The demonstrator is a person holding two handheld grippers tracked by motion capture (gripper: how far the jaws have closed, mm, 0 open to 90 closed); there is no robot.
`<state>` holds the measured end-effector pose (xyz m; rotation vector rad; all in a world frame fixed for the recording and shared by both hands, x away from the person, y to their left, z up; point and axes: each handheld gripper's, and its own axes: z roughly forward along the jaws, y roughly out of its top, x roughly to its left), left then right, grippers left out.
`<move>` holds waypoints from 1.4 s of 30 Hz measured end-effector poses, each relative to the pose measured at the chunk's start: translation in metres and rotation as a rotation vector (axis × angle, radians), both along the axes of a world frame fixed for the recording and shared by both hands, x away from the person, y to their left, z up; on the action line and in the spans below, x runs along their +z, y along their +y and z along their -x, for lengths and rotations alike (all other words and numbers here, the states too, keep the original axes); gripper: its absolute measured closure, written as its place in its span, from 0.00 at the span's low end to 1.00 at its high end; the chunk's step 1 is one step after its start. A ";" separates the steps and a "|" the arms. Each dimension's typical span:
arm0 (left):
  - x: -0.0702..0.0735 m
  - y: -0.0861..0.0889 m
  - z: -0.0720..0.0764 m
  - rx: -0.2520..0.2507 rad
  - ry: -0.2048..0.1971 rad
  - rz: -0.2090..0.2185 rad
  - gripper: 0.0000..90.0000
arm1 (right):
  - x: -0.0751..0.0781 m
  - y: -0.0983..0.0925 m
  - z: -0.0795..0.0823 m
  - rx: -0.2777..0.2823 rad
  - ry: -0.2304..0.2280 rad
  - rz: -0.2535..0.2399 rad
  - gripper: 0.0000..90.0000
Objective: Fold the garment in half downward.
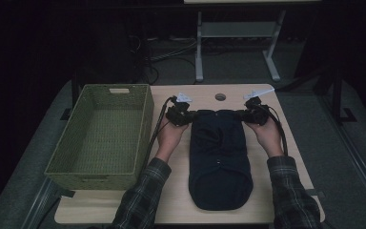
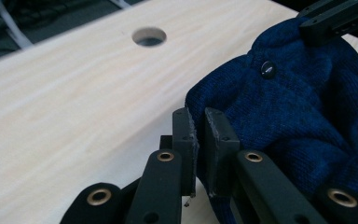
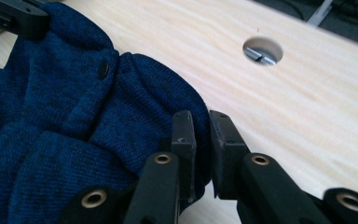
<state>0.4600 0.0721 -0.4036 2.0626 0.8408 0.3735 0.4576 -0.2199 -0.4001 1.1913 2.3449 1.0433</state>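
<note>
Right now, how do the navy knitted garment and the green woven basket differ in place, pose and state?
The navy knitted garment lies mid-table, folded flat; the green woven basket stands at the table's left edge. The garment's far corners are pinched by the left gripper and the right gripper; nothing touches the basket. The garment is soft and dark, while the basket is stiff, open-topped and empty. Both rest on the table.

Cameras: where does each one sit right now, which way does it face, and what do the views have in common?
High view: above the person's side, looking forward and down on the table, basket and sweater; both forearms and hands show.
Left gripper view: on the left gripper, looking along its jaws, shut on a sweater edge; the right gripper's jaw tip shows at top right.
Right gripper view: on the right gripper, jaws likewise shut on the sweater.
Shared: both gripper views show the sweater's button and the table hole.
</note>
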 end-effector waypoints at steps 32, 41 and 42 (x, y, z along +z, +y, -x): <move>0.023 0.003 0.059 -0.071 -0.150 -0.030 0.93 | 0.020 -0.006 0.066 0.067 -0.129 -0.063 0.90; 0.019 0.006 0.074 -0.114 -0.129 -0.038 0.93 | 0.012 -0.004 0.085 0.089 -0.119 -0.055 0.90; 0.018 0.006 0.076 -0.121 -0.127 -0.038 0.93 | 0.011 -0.004 0.088 0.089 -0.121 -0.057 0.89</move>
